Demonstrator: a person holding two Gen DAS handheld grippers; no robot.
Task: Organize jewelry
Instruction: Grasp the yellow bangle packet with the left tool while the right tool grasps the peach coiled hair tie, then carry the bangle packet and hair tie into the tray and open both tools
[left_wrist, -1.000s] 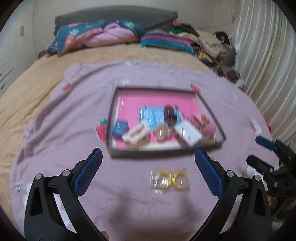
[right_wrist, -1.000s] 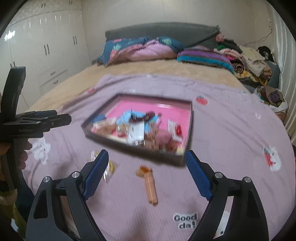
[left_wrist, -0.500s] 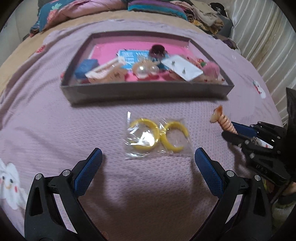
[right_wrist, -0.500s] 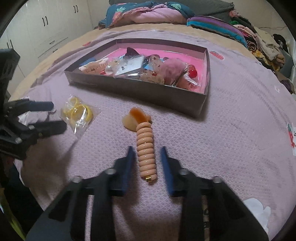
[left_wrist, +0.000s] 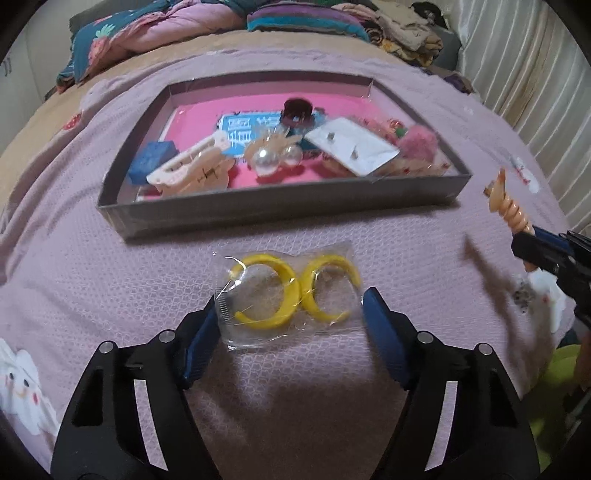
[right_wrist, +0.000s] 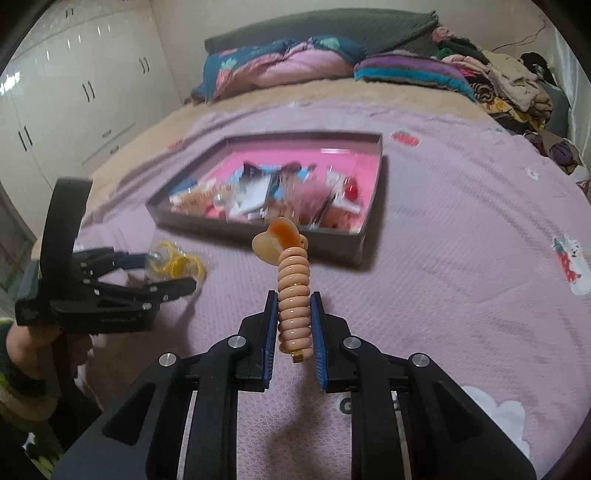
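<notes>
Most jewelry already lies in the tray (left_wrist: 280, 210) on the bed. Two items remain outside it. The right tool (right_wrist: 293, 325) is clamped on the coiled hair tie (right_wrist: 291, 295), lifted clear of the blanket. The left tool (left_wrist: 291, 332), jaws just closing, straddles the bagged yellow hoops (left_wrist: 291, 291) without gripping them.

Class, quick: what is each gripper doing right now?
Left gripper: jaws closing around the earring bag, not yet gripping.
Right gripper: shut on the spiral hair tie.
</notes>
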